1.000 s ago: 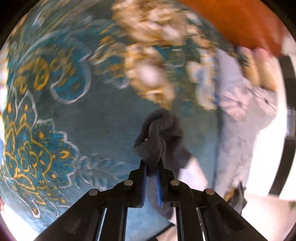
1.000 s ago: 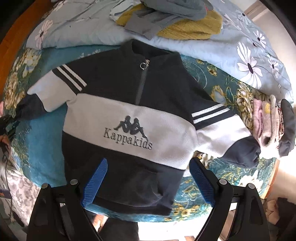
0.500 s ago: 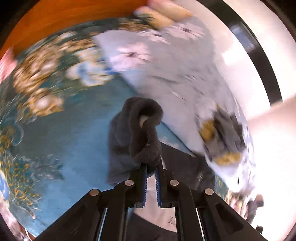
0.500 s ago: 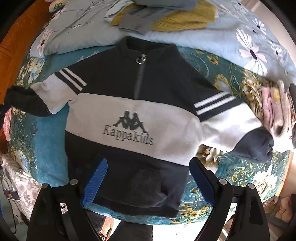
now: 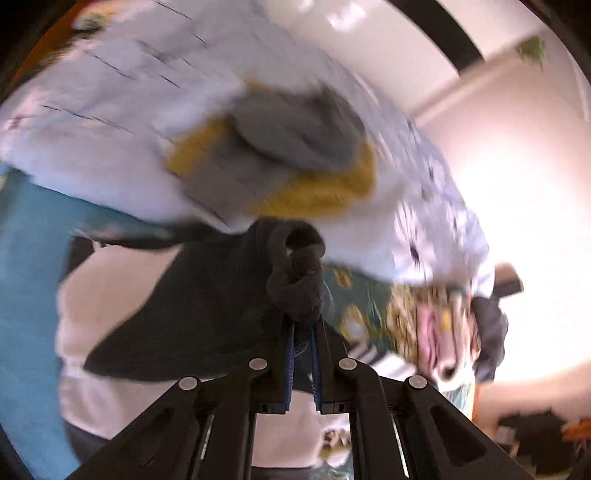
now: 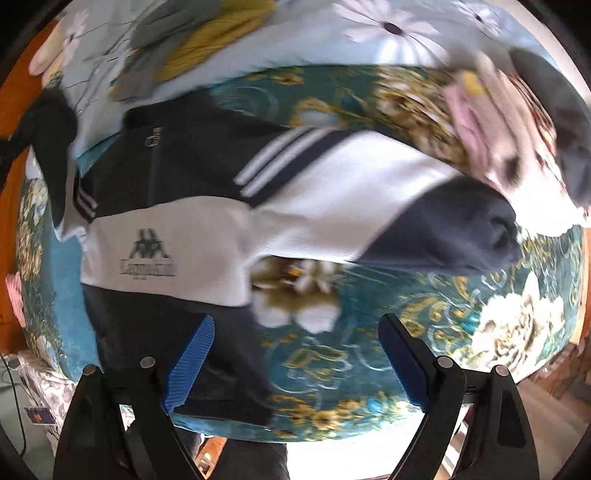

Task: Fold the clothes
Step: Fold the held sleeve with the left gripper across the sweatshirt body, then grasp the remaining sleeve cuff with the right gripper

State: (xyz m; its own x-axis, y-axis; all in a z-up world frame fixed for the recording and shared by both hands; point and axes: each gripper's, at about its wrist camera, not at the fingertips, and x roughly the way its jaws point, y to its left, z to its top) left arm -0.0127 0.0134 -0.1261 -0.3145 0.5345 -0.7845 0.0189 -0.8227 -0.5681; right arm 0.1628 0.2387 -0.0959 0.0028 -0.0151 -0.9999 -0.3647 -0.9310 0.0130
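A navy and white zip-neck sweatshirt (image 6: 177, 229) lies face up on a teal floral bedspread (image 6: 461, 306). My left gripper (image 5: 303, 332) is shut on its dark left cuff (image 5: 295, 273), and the sleeve is lifted over the sweatshirt's body (image 5: 147, 295). In the right wrist view that raised cuff (image 6: 48, 122) shows at the far left. My right gripper (image 6: 295, 354) hangs open above the bedspread, just right of the hem. The other sleeve (image 6: 369, 184) stretches right and ends in a navy cuff (image 6: 472, 229).
A pale blue floral quilt (image 6: 369, 33) lies along the back, with a heap of grey and mustard clothes (image 6: 192, 40) on it. A stack of folded pink, cream and grey clothes (image 6: 517, 122) sits at the right, by the navy cuff. The bed's front edge (image 6: 332, 432) is close below my right gripper.
My left gripper has carried the cuff up and across toward the sweatshirt's body. My right gripper, still open, has shifted right toward the other sleeve.
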